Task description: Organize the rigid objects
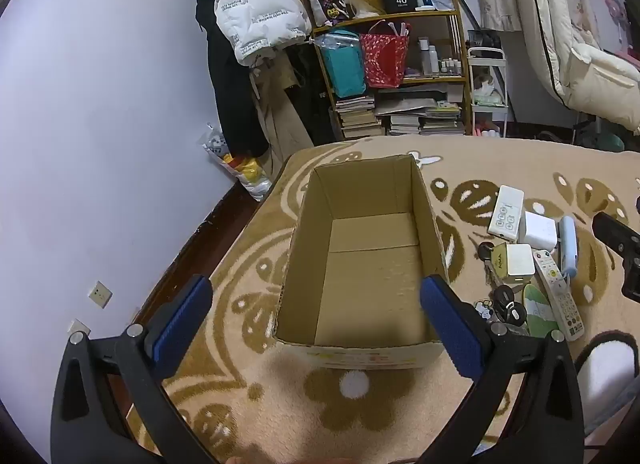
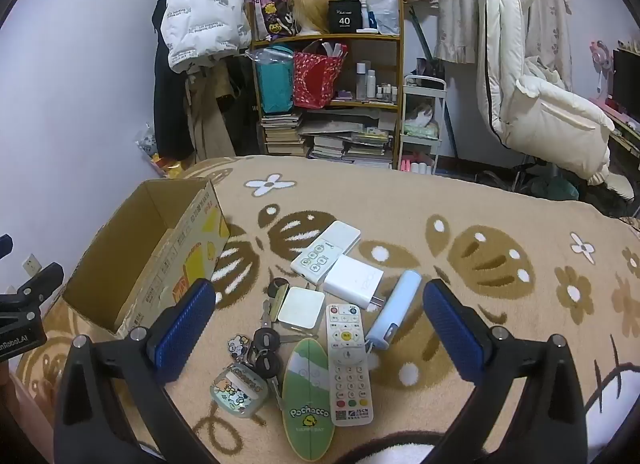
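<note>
An empty open cardboard box (image 1: 372,264) stands on the patterned blanket, and my left gripper (image 1: 316,320) hovers open above its near end, holding nothing. The box (image 2: 152,248) shows at the left in the right wrist view. To its right lies a cluster of small items: a white remote (image 2: 349,360), a white panel with buttons (image 2: 324,250), a white plug adapter (image 2: 352,280), a white square box (image 2: 301,308), a light blue tube (image 2: 394,308), a green oval case (image 2: 306,392), keys (image 2: 266,348) and an earbud case (image 2: 238,388). My right gripper (image 2: 320,328) is open above them, touching none.
The beige blanket (image 2: 460,216) with brown flower shapes covers the bed. Behind it stand a wooden shelf (image 2: 328,96) of bags and books, hanging coats (image 2: 200,8) and a white chair (image 2: 532,104). The left gripper's body (image 2: 24,316) shows at the left edge.
</note>
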A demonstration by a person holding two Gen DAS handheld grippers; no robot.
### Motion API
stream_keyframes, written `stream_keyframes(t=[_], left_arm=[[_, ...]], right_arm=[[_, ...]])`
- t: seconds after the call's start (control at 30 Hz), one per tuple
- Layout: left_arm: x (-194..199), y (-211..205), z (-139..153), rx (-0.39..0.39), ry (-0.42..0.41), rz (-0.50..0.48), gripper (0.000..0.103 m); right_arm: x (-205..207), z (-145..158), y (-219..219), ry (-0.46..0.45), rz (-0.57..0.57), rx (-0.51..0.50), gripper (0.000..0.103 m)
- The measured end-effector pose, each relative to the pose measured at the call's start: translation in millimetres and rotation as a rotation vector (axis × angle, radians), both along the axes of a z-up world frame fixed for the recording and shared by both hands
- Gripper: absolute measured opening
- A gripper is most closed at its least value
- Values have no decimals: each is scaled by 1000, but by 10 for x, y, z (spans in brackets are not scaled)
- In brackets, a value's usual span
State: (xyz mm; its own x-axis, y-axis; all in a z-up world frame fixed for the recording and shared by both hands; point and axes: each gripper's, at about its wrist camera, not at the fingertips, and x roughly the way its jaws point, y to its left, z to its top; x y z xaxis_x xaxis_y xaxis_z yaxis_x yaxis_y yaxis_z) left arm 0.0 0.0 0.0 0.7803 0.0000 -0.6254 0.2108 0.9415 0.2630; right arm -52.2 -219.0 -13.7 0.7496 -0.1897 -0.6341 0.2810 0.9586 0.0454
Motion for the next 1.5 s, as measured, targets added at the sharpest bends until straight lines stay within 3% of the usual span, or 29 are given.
stream_keyframes(t=[0.17,0.4,1.5], left_arm=[[38,14,-18,-14,10,-8,103],[-71,-103,42,27,-28,-26,103],[-29,-80,-62,29,-6,-36,103]], right_arm=[[1,1,3,1,0,-4,103],[-1,1,2,-1,0,-2,103],[14,-48,-12,7,-4,3,103]])
